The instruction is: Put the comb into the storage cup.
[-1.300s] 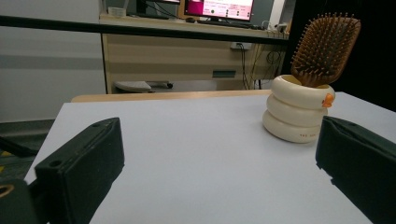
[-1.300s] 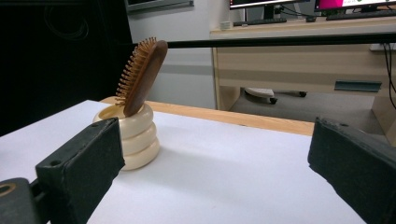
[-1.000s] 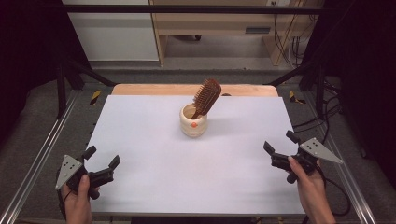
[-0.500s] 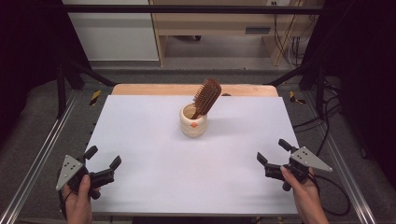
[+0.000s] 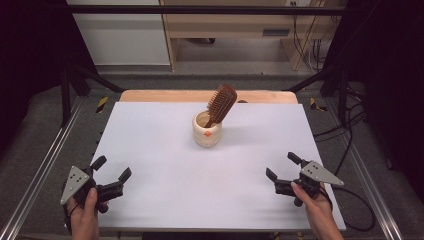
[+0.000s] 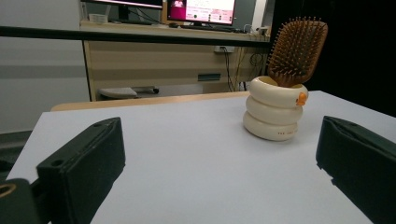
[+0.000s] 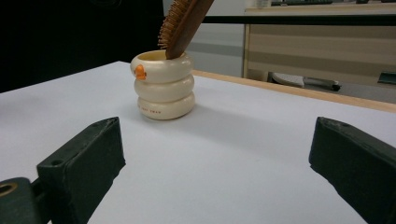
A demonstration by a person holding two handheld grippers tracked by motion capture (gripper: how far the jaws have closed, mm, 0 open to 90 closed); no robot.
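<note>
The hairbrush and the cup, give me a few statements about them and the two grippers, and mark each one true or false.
1. The hairbrush stands in the cream cup, leaning to one side. True.
2. The cup lies on its side. False: it stands upright on the white table.
3. The left gripper is open and holds nothing. True.
4. The right gripper is shut on the hairbrush. False: it is open, well apart from the brush.
5. The brush's bristle end is down inside the cup. False: the bristle head sticks out above the rim.

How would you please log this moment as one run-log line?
left tongs: open, near-left table edge | right tongs: open, near-right | hairbrush: leaning, handle down in cream holder | contact: none
</note>
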